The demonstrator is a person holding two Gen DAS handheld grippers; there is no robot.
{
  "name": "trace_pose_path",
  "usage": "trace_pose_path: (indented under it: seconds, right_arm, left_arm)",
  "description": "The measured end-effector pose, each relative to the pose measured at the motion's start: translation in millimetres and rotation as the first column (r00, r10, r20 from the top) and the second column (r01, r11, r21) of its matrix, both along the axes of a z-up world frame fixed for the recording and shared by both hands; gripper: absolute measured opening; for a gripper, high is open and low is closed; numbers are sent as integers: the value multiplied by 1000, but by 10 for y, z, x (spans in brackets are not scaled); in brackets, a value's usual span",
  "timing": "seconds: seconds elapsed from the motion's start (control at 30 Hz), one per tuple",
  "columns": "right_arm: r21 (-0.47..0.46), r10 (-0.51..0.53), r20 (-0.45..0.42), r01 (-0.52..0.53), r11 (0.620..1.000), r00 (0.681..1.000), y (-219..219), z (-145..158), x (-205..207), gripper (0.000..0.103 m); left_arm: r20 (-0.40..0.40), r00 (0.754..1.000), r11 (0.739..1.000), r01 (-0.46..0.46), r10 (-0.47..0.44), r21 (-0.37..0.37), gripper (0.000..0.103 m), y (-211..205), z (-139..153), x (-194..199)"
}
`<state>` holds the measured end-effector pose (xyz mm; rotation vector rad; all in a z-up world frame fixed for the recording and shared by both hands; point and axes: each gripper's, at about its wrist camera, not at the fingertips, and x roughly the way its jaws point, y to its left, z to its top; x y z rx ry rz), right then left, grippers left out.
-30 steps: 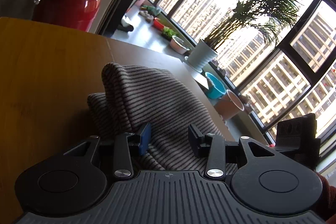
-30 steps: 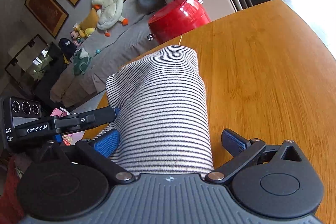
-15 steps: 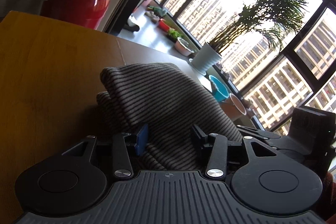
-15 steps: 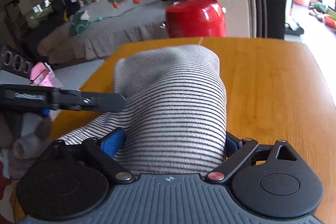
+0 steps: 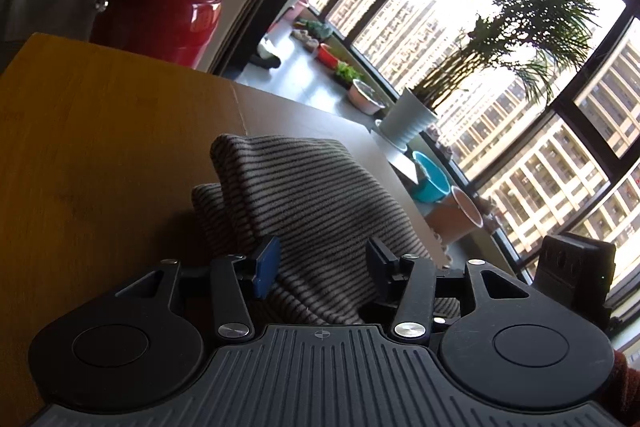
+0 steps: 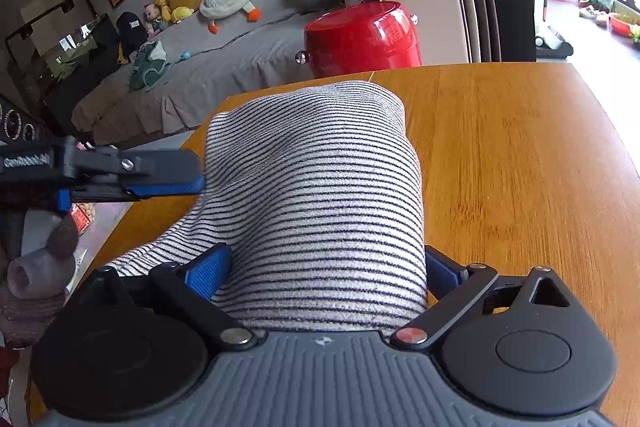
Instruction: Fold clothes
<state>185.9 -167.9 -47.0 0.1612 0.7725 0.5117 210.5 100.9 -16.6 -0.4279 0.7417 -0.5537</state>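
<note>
Cloth: The soft grey knit cloth with thin black stripes lies in a rolled, bunched heap on the orange-brown wooden desk. It sits near the desk's edge on your left side.

Right hand-held gripper: The 2 blue pads press on both sides of the fat cloth roll. It looks clenched on the cloth.

Left hand-held gripper: The 2 blue pads stand apart, with cloth lying between them. I think it is released, not squeezing. In the right view, its fingers touch the cloth's side.

Risk 1: You hold a thick bunch, not 1 edge. If you lift now, I think the layers may slide and the fold may come out crooked.

Risk 2: The left pads are loose. If you pull with the right side only, the cloth could twist or drag.

Risk 3: A flap lies close to the desk's edge. A hard tug could pull the cloth off the desk.

Risk 4: The shiny red round pot stands behind the far end of the desk. A big swing forward may bump it.
</note>
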Motion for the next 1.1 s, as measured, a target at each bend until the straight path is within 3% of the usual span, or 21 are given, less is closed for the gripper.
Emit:
trace_pose_path:
  seconds: [0.03, 0.1, 0.2, 0.33, 0.4, 0.47, 0.5, 0.6, 0.73, 0.77, 0.83, 0.9, 0.93, 1.0, 1.1]
  right_arm:
    - [-4, 0, 5, 0, 1000, 1000, 0, 0, -8, 98]
    - [-2, -1, 6, 1, 1000, 1000, 3, -5, -11, 98]
    - [-31, -6, 36, 7, 999, 999, 50, 2, -43, 100]
    - [-112, -3, 130, 17, 994, 991, 74, 136, -192, 100]
    - [-168, 16, 229, 23, 985, 973, 63, 275, -353, 94]
    - [-203, 85, 316, -20, 979, 945, 60, 436, -562, 78]
    - [-203, 123, 337, -55, 978, 934, 58, 500, -650, 77]
    - [-178, 239, 325, -189, 966, 915, 162, 569, -867, 77]
    - [-307, 328, 343, -225, 925, 880, 487, 349, -1021, 76]
    - [-343, 336, 363, -211, 915, 869, 564, 295, -1053, 64]
    - [-297, 333, 363, -231, 927, 870, 582, 337, -1007, 33]
    - [-145, 280, 350, -243, 959, 894, 480, 490, -882, 21]
    - [-59, 248, 339, -243, 968, 908, 418, 575, -814, 10]
    - [66, 210, 308, -242, 968, 928, 342, 693, -713, 10]
    - [155, 204, 223, -241, 958, 953, 306, 653, -579, 10]
  left_arm:
    - [26, 999, 999, -31, 31, 17, 80, 36, 49, -53]
    - [31, 999, 999, -46, 45, 26, 81, 90, 85, -118]
    - [-30, 1000, 1000, 5, -6, -22, 79, 109, 40, -206]
    - [-65, 996, 998, 64, -65, -19, 67, 46, -58, -370]
    - [-70, 995, 997, 71, -71, -9, 62, 53, -91, -451]
    - [-63, 997, 999, 50, -51, -10, 59, 148, -99, -509]
    - [-60, 997, 999, 39, -40, -13, 59, 201, -97, -528]
    - [-70, 997, 999, 11, -14, -38, 59, 339, -127, -524]
    - [-100, 995, 999, -6, 1, -51, 48, 376, -213, -511]
    - [-100, 995, 999, 0, -5, -48, 43, 362, -222, -521]
    - [-101, 995, 999, 11, -16, -43, 42, 333, -241, -541]
    - [-97, 995, 999, 26, -30, -47, 39, 302, -246, -557]
    - [-97, 994, 998, 34, -40, -60, 39, 284, -254, -556]
    - [-107, 992, 994, 58, -68, -95, 35, 221, -291, -530]
    - [-110, 989, 992, 89, -99, -92, 35, 49, -350, -487]
